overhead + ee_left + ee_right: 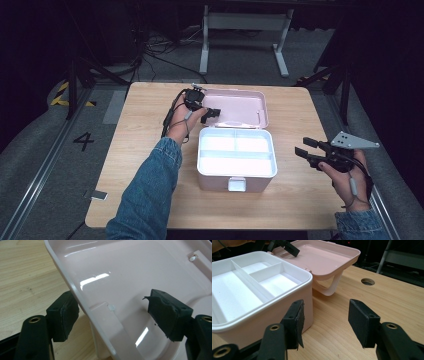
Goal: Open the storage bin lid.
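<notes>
A pink storage box [235,165] is seen standing open near the middle of the counter [150,200], its white divided tray [249,282] exposed and its lid [240,107] folded back toward the far edge, propped on its curved handle [332,286]. The left gripper [212,114] is positioned at the lid's left rim, with the jaws spread apart and straddling that rim [75,292]: one pad is seen outside over the wood, the other inside over the glossy inner face, and neither pad is yet pressed against the plastic. The right gripper [306,150] is held near the right edge of the counter, well apart from the box, its jaws released and nothing between them. The work in hand is judged to be the closing of the lid. Several risks can be foreseen: the smooth, thin rim could slip from the pads if it is pinched too lightly or too near the corner; the light box could be dragged or tipped toward the near edge as the lid is swung, since its base is not steadied by the right gripper; and the lid could be dropped hard onto the tray if the grasp is lost partway.
</notes>
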`<state>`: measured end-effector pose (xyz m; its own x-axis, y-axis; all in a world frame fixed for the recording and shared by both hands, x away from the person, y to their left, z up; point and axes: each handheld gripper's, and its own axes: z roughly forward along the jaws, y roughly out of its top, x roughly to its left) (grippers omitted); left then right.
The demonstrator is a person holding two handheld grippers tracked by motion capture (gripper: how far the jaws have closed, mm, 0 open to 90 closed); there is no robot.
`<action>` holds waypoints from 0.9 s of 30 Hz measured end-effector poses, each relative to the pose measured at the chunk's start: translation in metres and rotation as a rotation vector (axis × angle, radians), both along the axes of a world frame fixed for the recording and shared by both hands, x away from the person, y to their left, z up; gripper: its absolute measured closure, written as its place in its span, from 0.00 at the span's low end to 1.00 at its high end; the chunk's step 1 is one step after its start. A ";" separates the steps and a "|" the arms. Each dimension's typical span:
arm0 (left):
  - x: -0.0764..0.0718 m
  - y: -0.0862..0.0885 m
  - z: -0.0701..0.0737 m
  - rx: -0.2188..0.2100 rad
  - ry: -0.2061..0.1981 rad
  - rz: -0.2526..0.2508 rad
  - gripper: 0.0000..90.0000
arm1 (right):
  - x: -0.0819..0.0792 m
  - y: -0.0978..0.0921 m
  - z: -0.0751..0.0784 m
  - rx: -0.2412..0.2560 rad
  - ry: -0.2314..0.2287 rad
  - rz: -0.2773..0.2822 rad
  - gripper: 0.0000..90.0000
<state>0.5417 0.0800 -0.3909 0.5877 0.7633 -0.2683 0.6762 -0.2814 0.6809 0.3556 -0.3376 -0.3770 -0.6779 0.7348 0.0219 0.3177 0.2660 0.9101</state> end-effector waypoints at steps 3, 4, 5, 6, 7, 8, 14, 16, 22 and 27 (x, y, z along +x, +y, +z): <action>0.000 0.001 -0.001 0.001 0.017 0.016 0.28 | 0.000 0.000 0.000 0.000 0.002 -0.001 0.53; 0.001 0.001 -0.001 0.004 0.028 0.026 0.28 | 0.000 0.000 0.000 0.000 0.002 -0.001 0.53; 0.001 0.002 -0.001 0.007 0.030 0.038 0.28 | 0.000 0.000 0.000 0.000 0.002 -0.002 0.53; 0.001 0.003 0.000 0.010 0.028 0.042 0.29 | 0.000 0.000 0.000 0.001 0.002 -0.003 0.53; 0.001 0.003 0.000 0.012 0.025 0.052 0.30 | 0.000 -0.001 -0.001 0.000 -0.001 -0.004 0.53; 0.001 0.006 0.001 0.027 0.022 0.053 0.31 | 0.001 -0.001 -0.001 0.001 0.001 -0.005 0.53; -0.002 0.014 0.007 0.065 -0.025 0.070 0.34 | 0.002 -0.001 -0.001 0.005 0.002 -0.007 0.53; -0.007 0.015 0.013 0.087 -0.064 0.067 0.35 | 0.004 0.000 -0.001 0.002 0.001 -0.003 0.53; -0.029 0.015 0.040 0.052 -0.144 0.009 0.36 | 0.014 0.010 0.000 0.008 0.005 0.020 0.53; -0.056 0.019 0.064 0.042 -0.215 -0.035 0.36 | 0.023 0.017 0.004 0.010 0.004 0.040 0.53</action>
<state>0.4860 0.0992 -0.3271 0.6544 0.7492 -0.1025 0.5059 -0.3331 0.7957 0.3791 -0.3204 -0.3727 -0.7070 0.7065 0.0325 0.3108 0.2692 0.9116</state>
